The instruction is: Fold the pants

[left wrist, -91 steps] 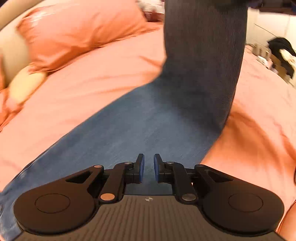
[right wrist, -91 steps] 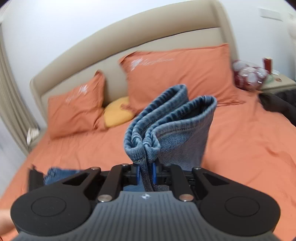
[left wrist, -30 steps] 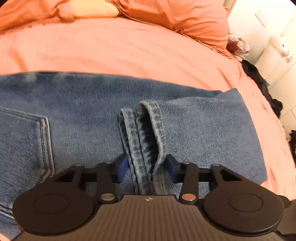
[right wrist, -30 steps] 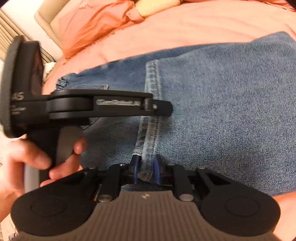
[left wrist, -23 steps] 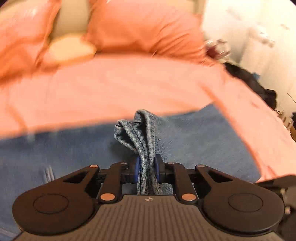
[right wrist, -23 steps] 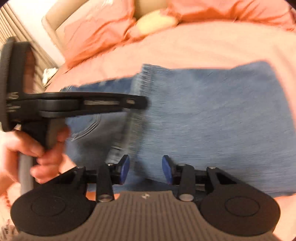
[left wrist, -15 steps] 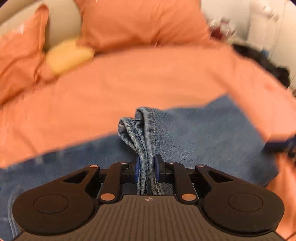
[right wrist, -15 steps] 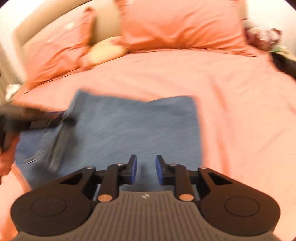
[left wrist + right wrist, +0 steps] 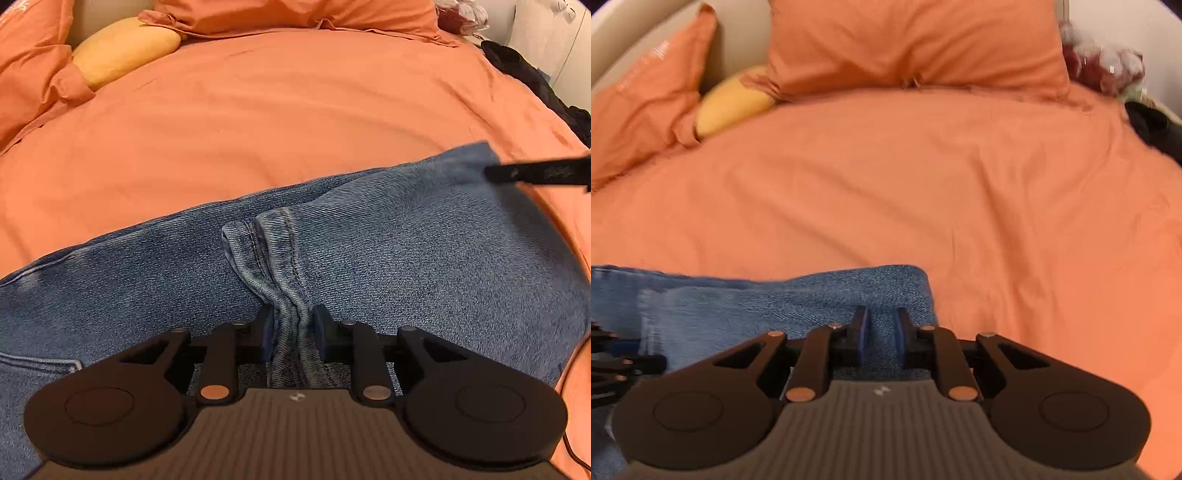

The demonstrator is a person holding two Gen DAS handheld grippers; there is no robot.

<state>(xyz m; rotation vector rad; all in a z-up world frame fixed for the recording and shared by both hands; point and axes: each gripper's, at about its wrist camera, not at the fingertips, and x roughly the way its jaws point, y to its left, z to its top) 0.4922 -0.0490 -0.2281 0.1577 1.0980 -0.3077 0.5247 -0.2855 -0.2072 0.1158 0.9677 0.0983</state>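
Observation:
Blue denim pants lie folded across the orange bed; they also show in the right wrist view. My left gripper has its jaws partly apart, with the bunched leg hems lying between them and the cloth slack on the bed. My right gripper is open and empty, low over the folded right end of the pants. A black part of the right gripper reaches in over the far right corner of the pants in the left wrist view.
Orange pillows and a yellow cushion lie at the head of the bed. Dark clothing hangs over the bed's right edge. A red and white item sits beside the right pillow.
My left gripper lowered the hems onto the folded pants and loosened its jaws. My right gripper let go of the hem and moved right, to the folded end.

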